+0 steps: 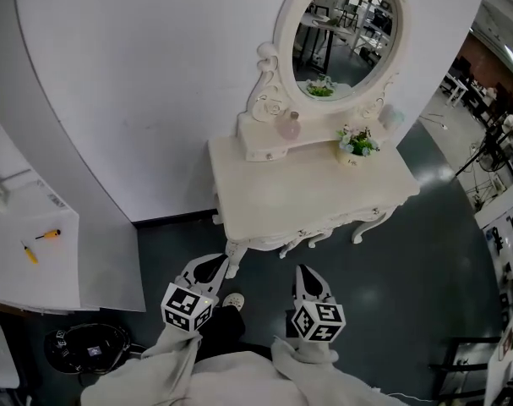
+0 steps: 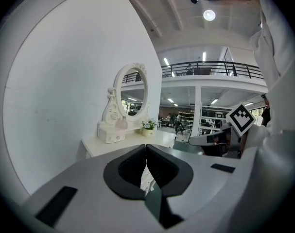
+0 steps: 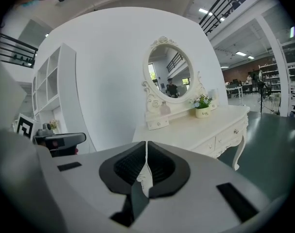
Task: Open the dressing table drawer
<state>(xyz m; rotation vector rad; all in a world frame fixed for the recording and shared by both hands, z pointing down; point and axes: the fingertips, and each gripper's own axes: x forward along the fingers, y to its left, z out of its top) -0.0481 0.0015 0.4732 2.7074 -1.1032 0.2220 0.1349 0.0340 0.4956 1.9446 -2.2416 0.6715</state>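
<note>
Left gripper [image 1: 210, 269] and right gripper [image 1: 308, 277] are seen clenched — nothing held. A carved cream-white dressing table [image 1: 298, 193] is seen ahead of the jaws, its drawer [image 3: 227, 136] shut.

Head view steeply down; 2 gripper views forward (all 3 share dressing table [image 1: 307, 194]).

Mirror [image 1: 345, 32] clipped by the head view's top edge; tabletop [image 1: 281, 193] hides the drawers [image 3: 230, 134] from above; pot [image 3: 202, 112] lettering too small to read.
</note>
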